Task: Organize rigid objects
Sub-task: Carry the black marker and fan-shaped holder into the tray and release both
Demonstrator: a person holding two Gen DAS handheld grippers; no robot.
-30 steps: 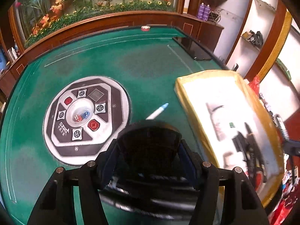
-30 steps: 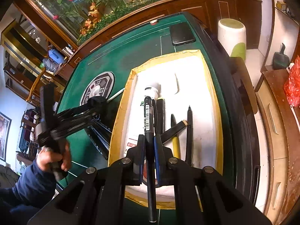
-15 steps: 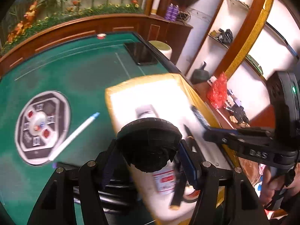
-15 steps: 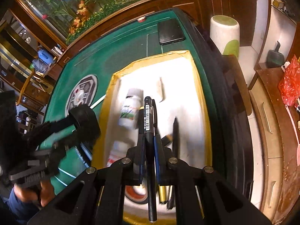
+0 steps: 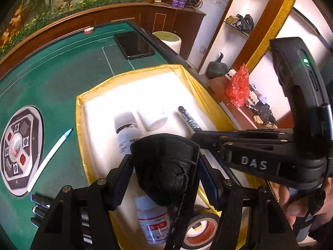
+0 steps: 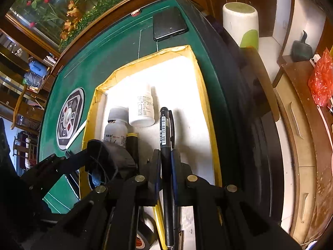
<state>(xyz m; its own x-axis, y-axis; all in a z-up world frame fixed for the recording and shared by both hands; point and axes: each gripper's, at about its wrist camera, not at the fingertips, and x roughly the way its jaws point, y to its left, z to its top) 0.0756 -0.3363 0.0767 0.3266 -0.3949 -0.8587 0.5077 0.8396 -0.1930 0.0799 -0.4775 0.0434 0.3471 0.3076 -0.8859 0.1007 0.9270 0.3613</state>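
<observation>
A white tray with a yellow rim [image 5: 83, 112] [image 6: 206, 95] lies on the green table. My left gripper [image 5: 164, 166] is shut on a black round object [image 5: 166, 162] and holds it over the tray's near end; it also shows in the right wrist view [image 6: 106, 156]. My right gripper [image 6: 166, 162] is shut on a black pen [image 6: 165, 129] above the tray; the pen also shows in the left wrist view [image 5: 188, 116]. In the tray lie a grey-capped bottle [image 6: 116, 125], a white bottle [image 6: 142, 108], a red-labelled bottle [image 5: 154, 223] and a tape roll [image 5: 199, 229].
A white pen [image 5: 50, 158] lies on the green felt left of the tray, beside the round centre panel [image 5: 18, 150]. Dark pens [image 5: 39, 206] lie at the near left. A black phone [image 5: 133, 44] lies beyond the tray. A white stool [image 6: 241, 23] stands off the table edge.
My left gripper has swung right from the centre panel to over the tray with the black object. My right gripper has moved forward over the tray with the pen.
</observation>
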